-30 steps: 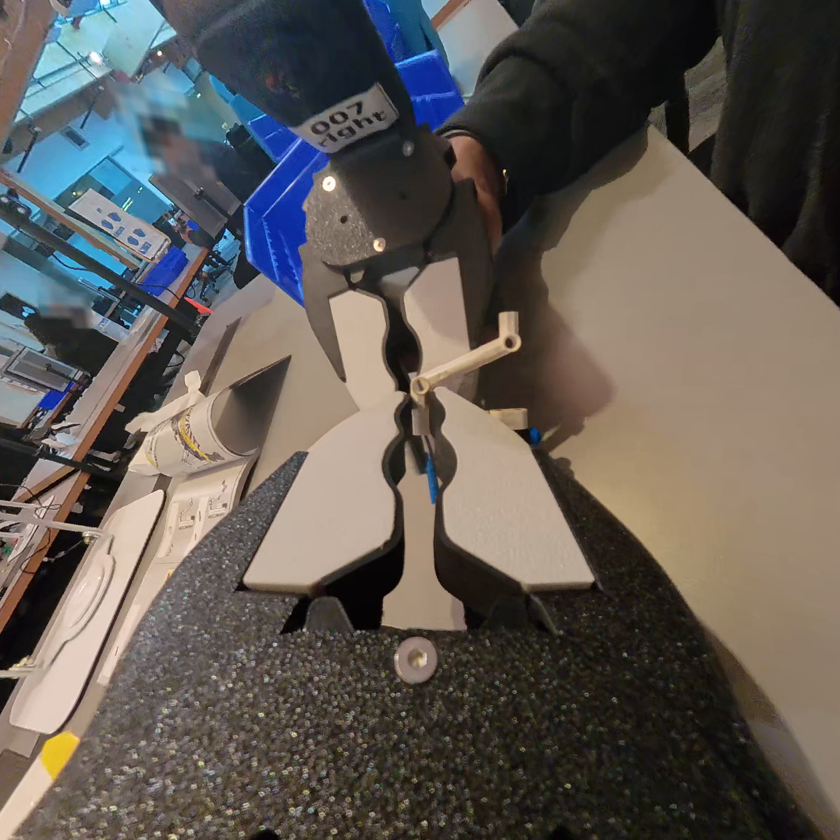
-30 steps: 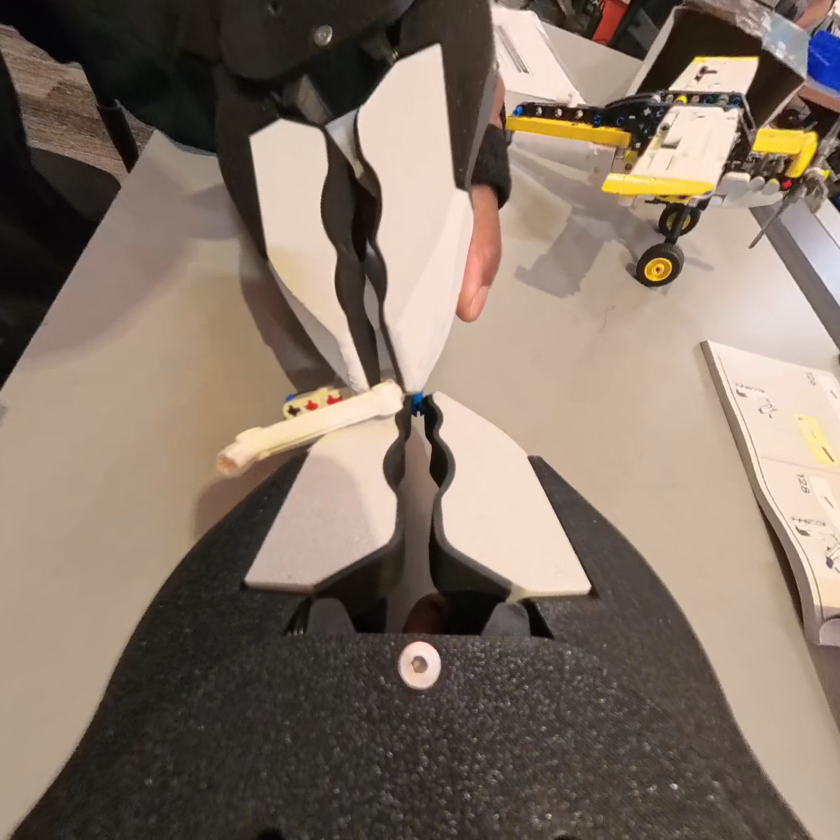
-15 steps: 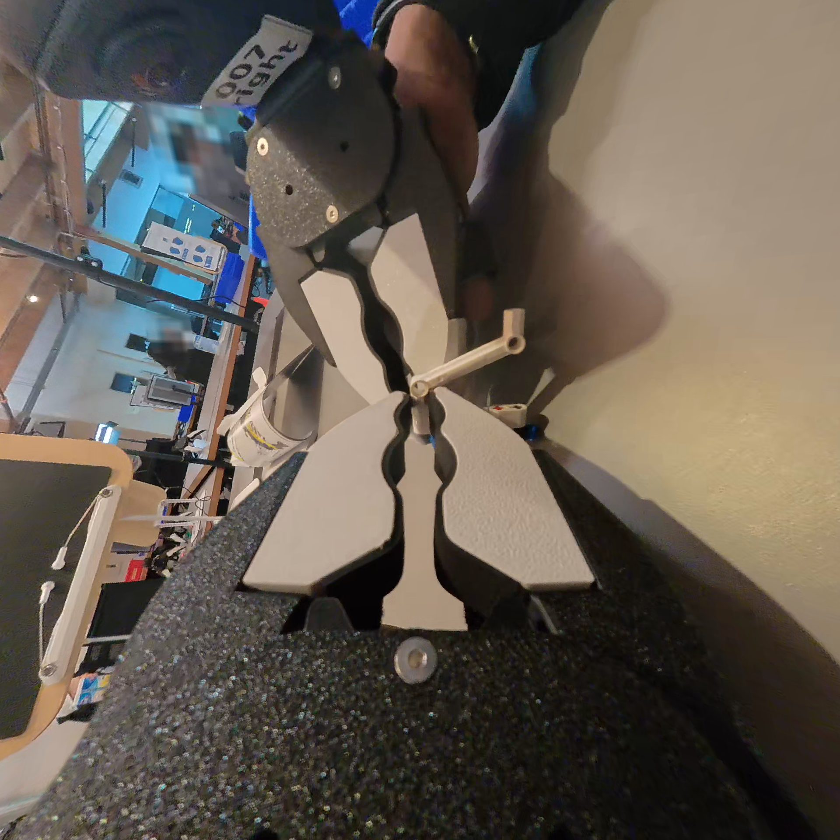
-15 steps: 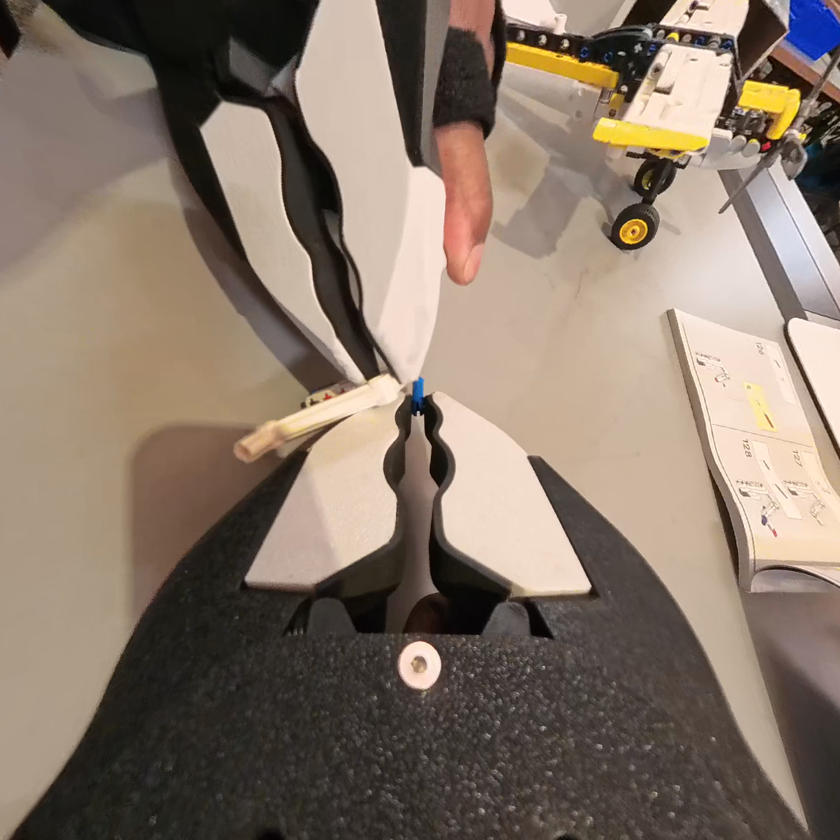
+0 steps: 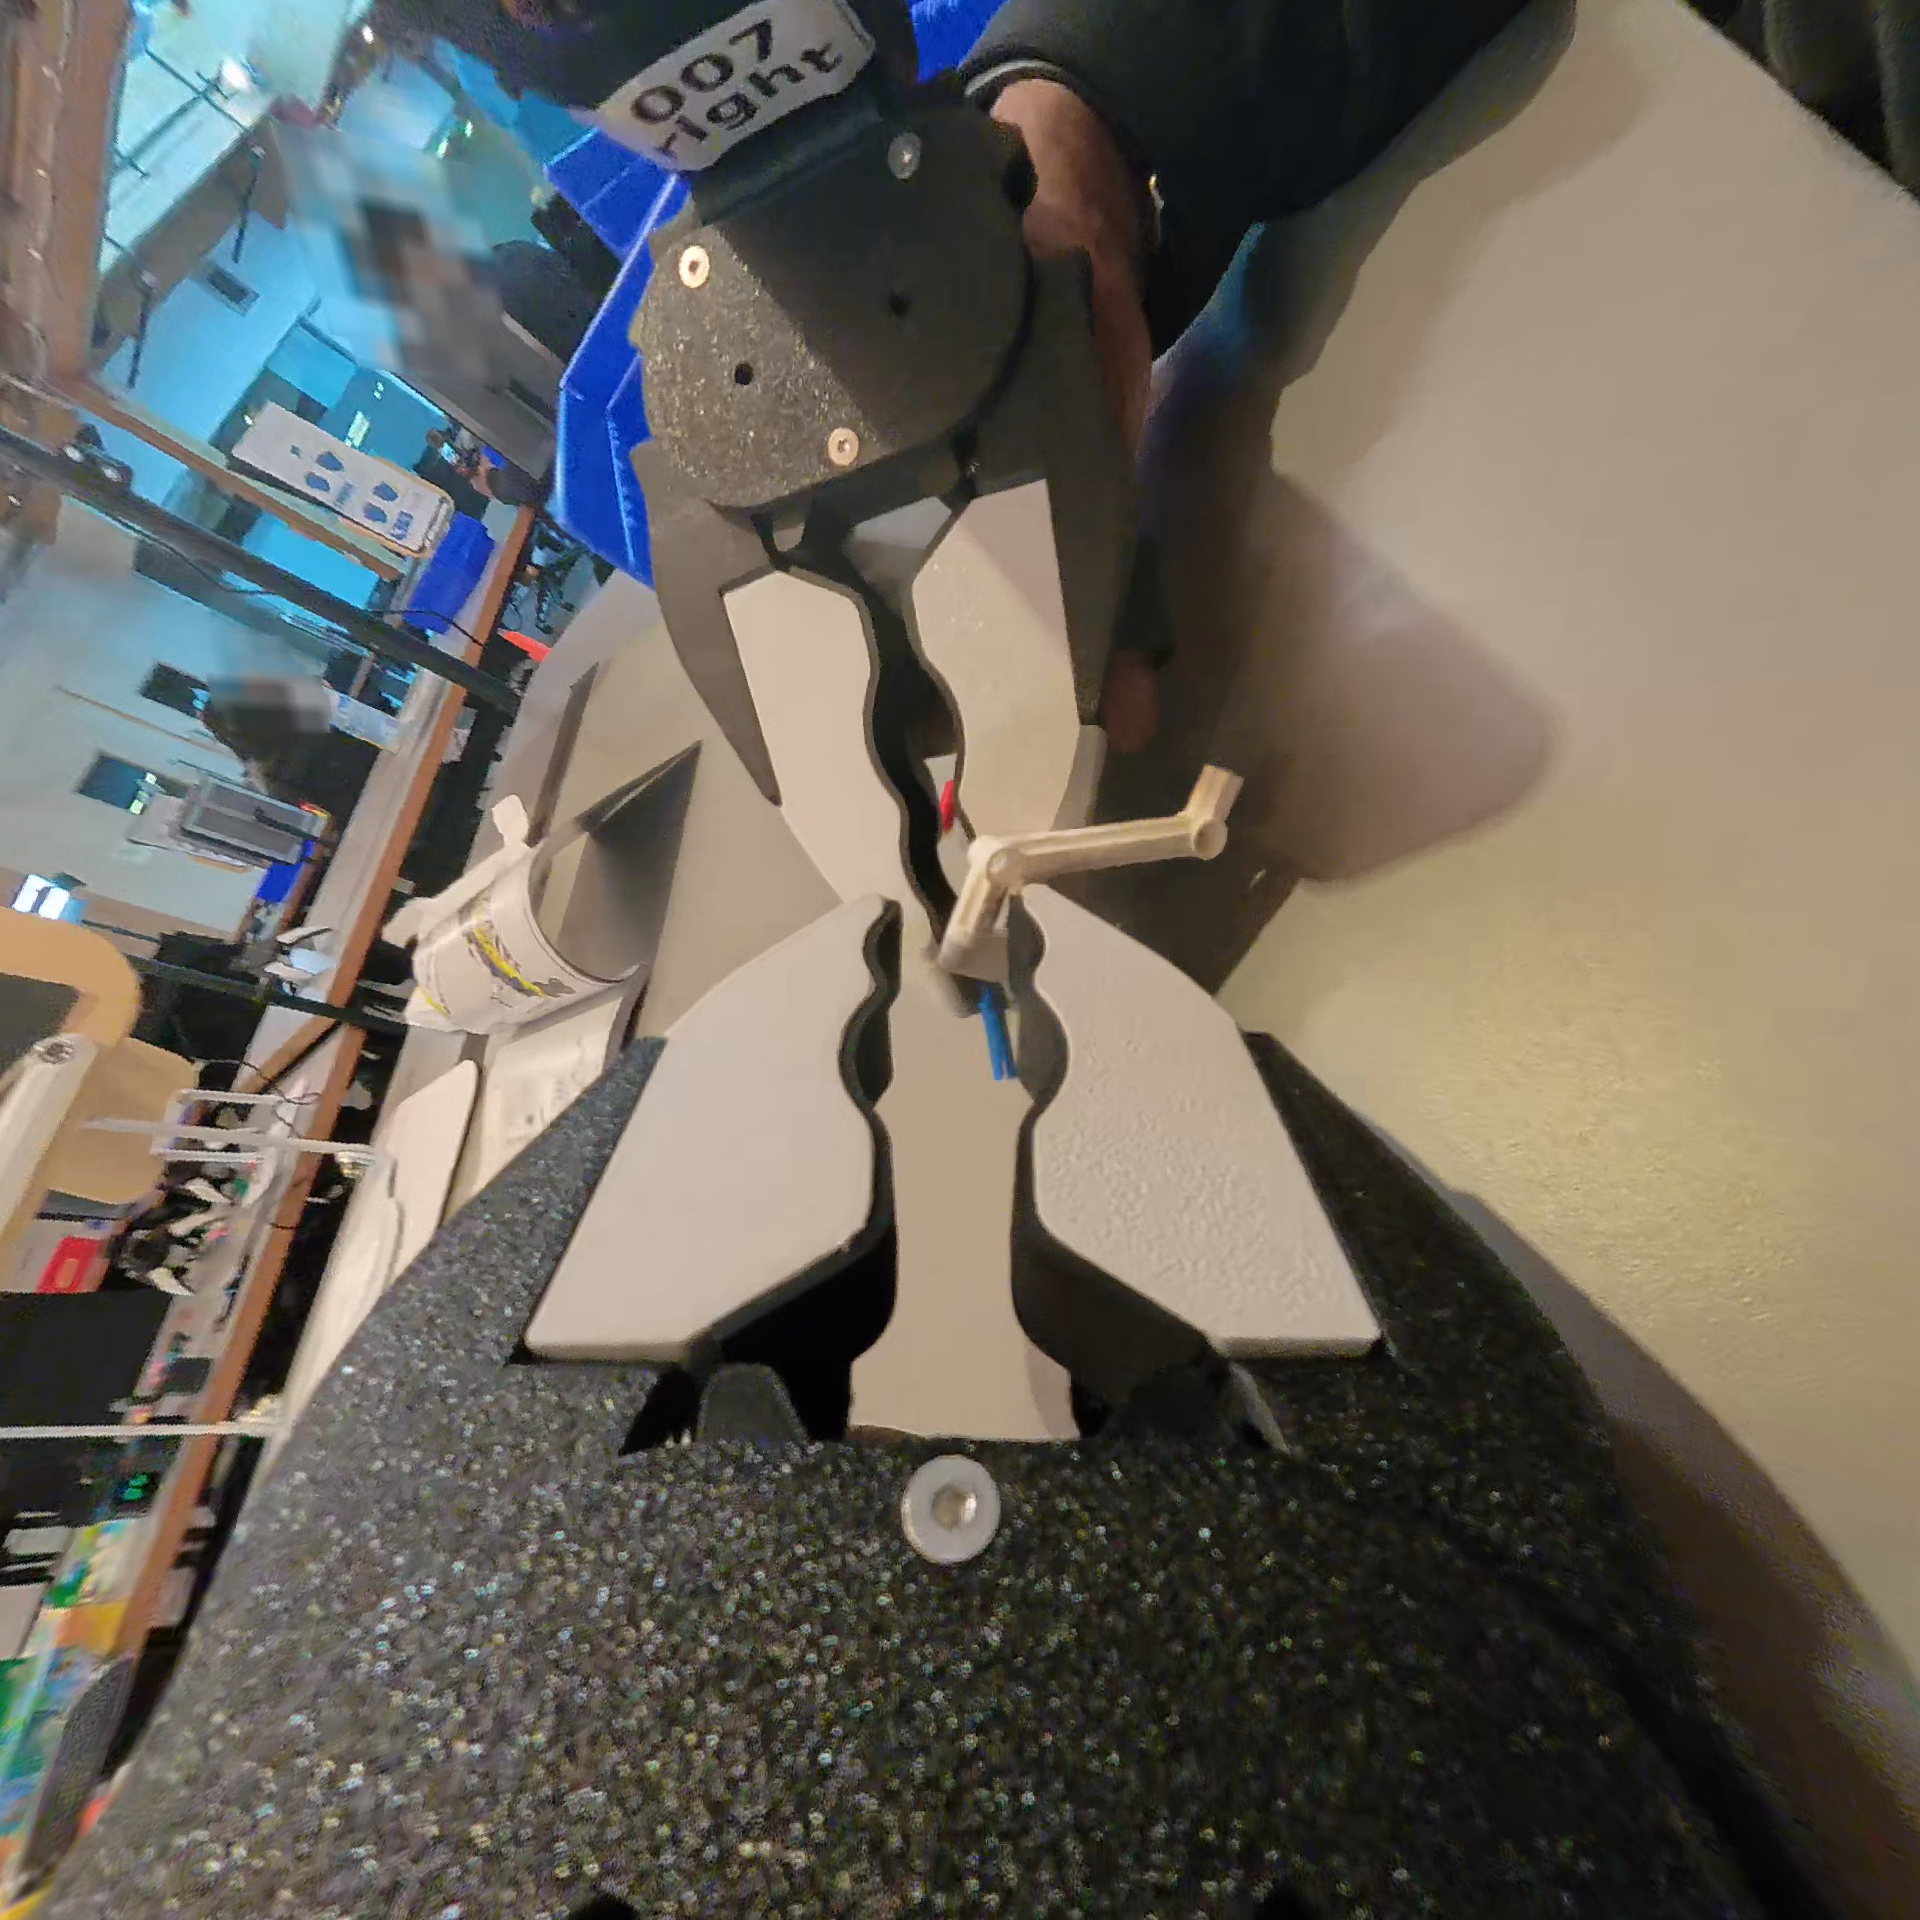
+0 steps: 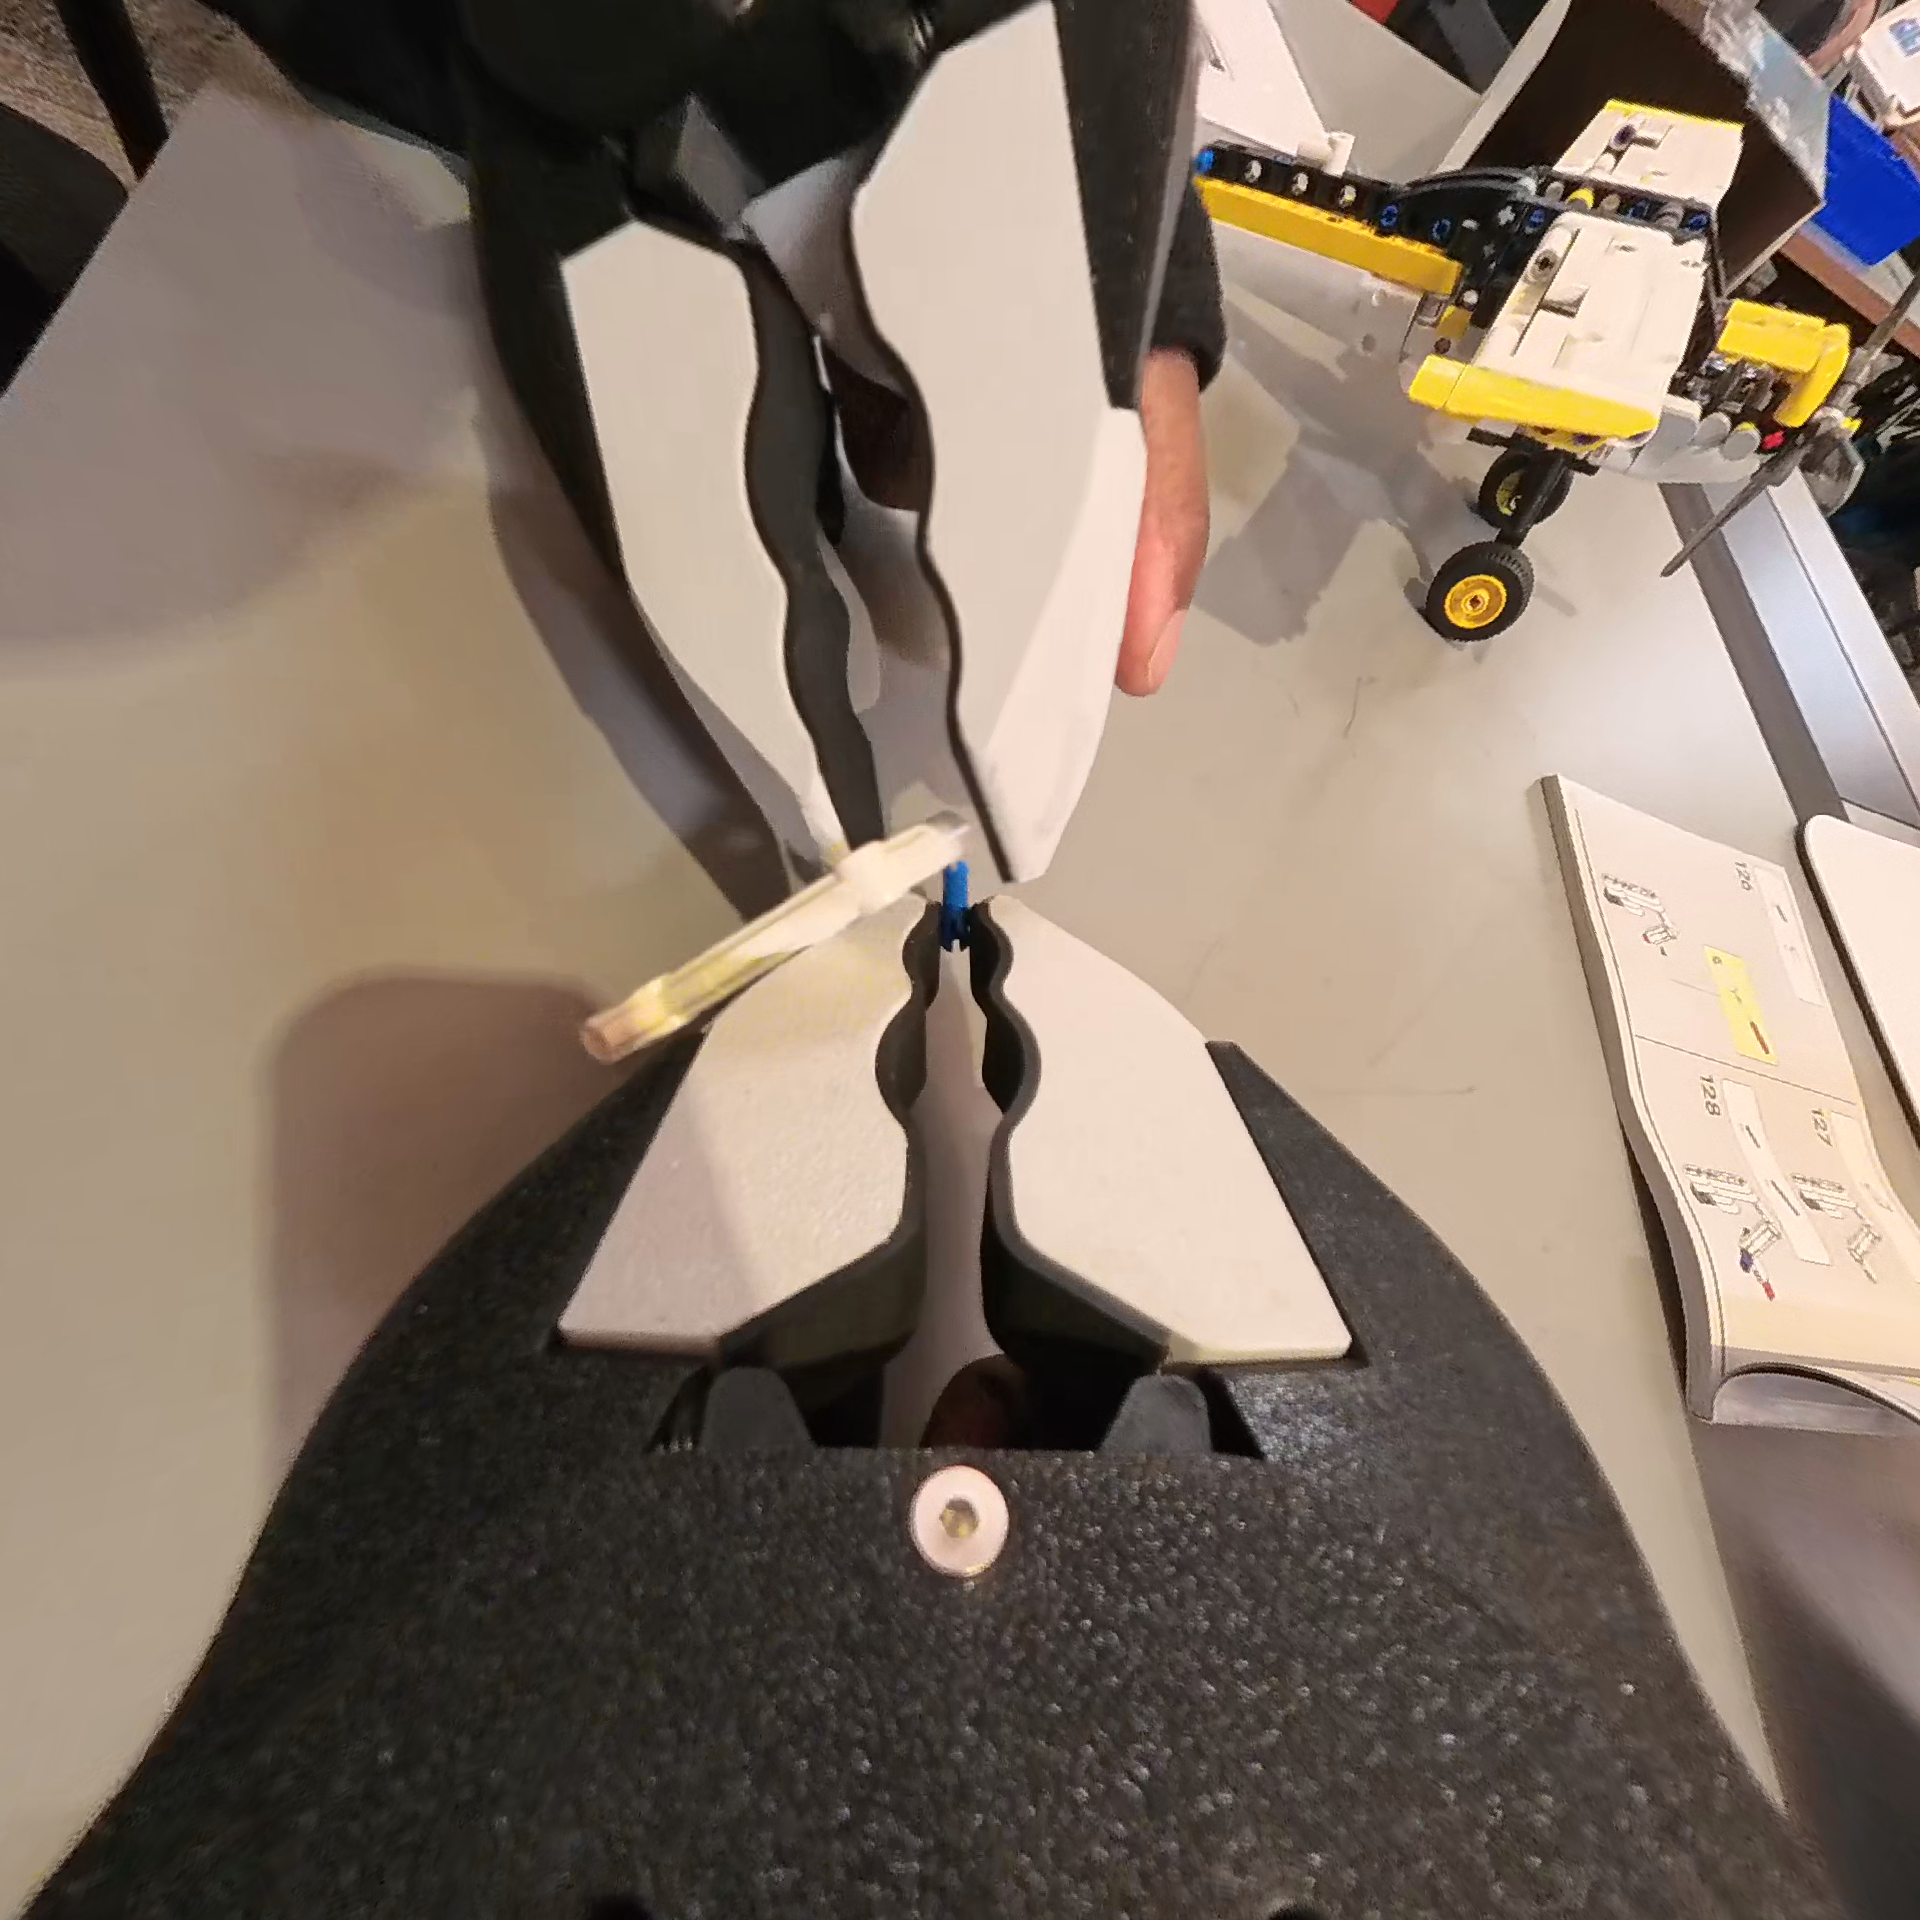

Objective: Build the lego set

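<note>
While our right tool (image 6: 957, 914) pinches a blue pin (image 6: 952, 916), our left tool (image 5: 951, 925) beside it stands spread around the cream crank piece (image 5: 1081, 844); its white label's (image 5: 743, 78) writing we omit.

Beige angled connector (image 6: 790, 935) motion-blurred in right wrist view. Blue pin (image 5: 995, 1029) partly hidden behind it, seating unclear. Toy plane (image 6: 1558, 270) and booklet (image 6: 1766, 1143) cropped at frame edge.
</note>
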`<state>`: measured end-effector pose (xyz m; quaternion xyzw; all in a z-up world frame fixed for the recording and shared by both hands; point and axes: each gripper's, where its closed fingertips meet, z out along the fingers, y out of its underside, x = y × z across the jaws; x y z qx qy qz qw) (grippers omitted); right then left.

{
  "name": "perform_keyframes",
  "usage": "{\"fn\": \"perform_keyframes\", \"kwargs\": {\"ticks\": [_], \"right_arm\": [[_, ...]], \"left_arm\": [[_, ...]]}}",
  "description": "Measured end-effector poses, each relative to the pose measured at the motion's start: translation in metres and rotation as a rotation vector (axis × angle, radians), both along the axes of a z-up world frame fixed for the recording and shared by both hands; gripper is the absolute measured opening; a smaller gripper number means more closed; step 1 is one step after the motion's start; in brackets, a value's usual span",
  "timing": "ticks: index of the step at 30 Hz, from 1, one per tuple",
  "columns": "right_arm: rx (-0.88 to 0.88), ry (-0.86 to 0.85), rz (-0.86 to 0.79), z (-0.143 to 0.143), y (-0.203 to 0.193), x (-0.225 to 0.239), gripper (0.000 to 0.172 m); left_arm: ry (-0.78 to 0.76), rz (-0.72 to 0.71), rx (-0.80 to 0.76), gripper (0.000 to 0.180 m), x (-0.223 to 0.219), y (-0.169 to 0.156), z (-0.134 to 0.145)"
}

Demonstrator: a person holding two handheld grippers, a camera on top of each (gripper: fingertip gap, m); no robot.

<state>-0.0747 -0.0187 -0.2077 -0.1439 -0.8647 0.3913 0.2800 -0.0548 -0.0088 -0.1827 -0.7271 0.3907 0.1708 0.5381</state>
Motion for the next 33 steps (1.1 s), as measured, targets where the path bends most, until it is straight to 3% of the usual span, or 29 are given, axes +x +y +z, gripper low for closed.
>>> {"fn": "perform_keyframes", "kwargs": {"ticks": [19,33], "right_arm": [[0.008,0.016,0.045,0.001,-0.008,0.006,0.005],[0.017,0.005,0.059,-0.001,-0.01,0.007,0.005]], "left_arm": [[-0.149,-0.05,-0.076,0.023,0.003,-0.014,-0.003],[-0.208,-0.197,-0.157,0.022,0.011,-0.022,-0.005]]}}
